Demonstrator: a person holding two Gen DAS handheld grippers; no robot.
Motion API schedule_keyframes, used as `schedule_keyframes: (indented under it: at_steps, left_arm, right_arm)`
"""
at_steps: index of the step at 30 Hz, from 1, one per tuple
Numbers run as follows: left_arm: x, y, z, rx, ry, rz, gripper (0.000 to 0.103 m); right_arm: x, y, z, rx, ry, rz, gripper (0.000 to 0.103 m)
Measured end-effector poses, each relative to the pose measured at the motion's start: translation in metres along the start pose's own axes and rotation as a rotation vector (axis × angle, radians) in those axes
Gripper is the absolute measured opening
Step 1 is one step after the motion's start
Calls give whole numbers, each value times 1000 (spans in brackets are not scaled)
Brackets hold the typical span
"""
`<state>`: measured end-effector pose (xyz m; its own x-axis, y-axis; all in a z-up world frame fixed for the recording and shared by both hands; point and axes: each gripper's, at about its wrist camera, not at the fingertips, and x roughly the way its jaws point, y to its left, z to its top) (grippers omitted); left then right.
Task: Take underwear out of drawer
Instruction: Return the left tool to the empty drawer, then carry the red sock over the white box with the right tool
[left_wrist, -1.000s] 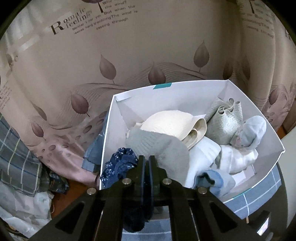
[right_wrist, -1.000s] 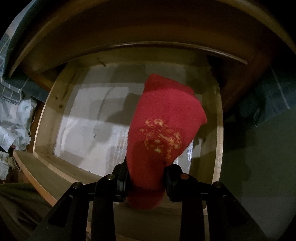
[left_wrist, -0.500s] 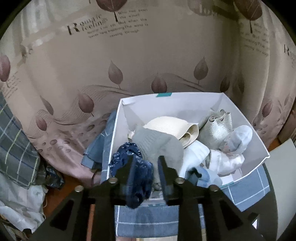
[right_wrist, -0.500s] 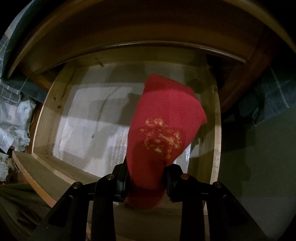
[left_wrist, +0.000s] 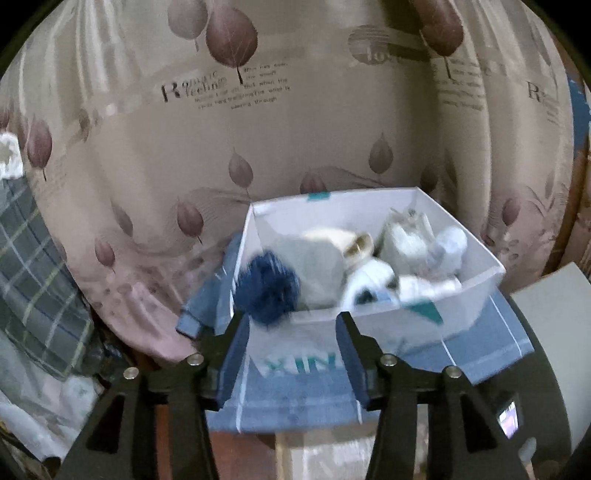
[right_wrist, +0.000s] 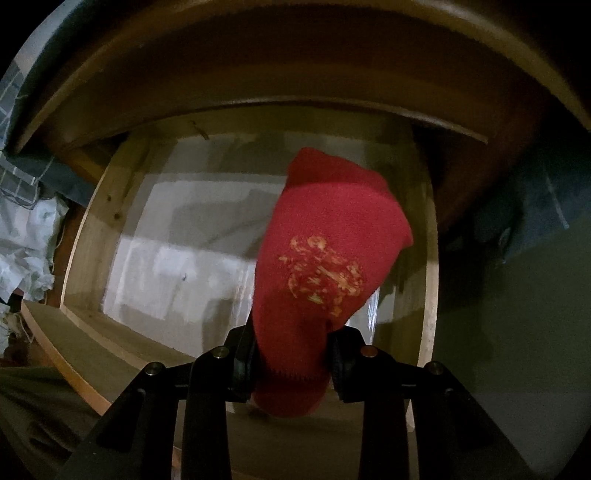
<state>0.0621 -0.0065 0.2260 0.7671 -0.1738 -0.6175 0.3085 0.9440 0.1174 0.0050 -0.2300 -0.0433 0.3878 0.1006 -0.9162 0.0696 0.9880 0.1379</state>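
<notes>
In the left wrist view a white cardboard box (left_wrist: 476, 291) holds several pale garments. A dark blue lace piece (left_wrist: 267, 282) lies over the box's near left corner. My left gripper (left_wrist: 291, 325) is drawn back in front of the box, jaws opening, nothing between them. In the right wrist view my right gripper (right_wrist: 290, 345) is shut on a red garment with a gold print (right_wrist: 325, 266), held above the open wooden drawer (right_wrist: 88, 236). The drawer's pale liner is bare around the garment.
The box rests on a blue checked cloth (left_wrist: 480, 347). A beige curtain with leaf print (left_wrist: 258, 129) hangs behind it. Plaid fabric (left_wrist: 33, 254) and crumpled white cloth (right_wrist: 26, 240) lie at the left. A dark wooden panel (right_wrist: 295, 62) overhangs the drawer.
My left gripper opened, let go of the dark blue lace piece at the box's corner and pulled back from the box. The right gripper with the red garment stayed still.
</notes>
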Motion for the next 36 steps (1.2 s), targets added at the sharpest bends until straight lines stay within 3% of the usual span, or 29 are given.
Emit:
schedule_keyframes:
  at_steps: [5,9,15,20,23,27,36]
  left_arm:
    - [2,0,-56,-21,24,40,54]
    - [28,3,-108,-42,120,68,55]
    - [54,2,-157,-29,191,145,55]
    - [59,-2,-166,-52,225,102,55]
    - [61,-8,-169,-13,227,119,55]
    - [63,-5,-170,-53,250,70,55]
    - [58,-3,-167,-73,237,70,55]
  right_arm:
    - [-16,3,1,-10,-68,10,29]
    - [-38,10,2,-47,-139,36,28]
    - [-67,22,0,-69,-129,61,28]
    - [-105,23,-1,-65,-133,95,28]
    - [-137,25,3,-78,-165,99,28]
    - [-179,32,14,-102,-226,86,28]
    - [-257,51,88,-140,-369,73,28]
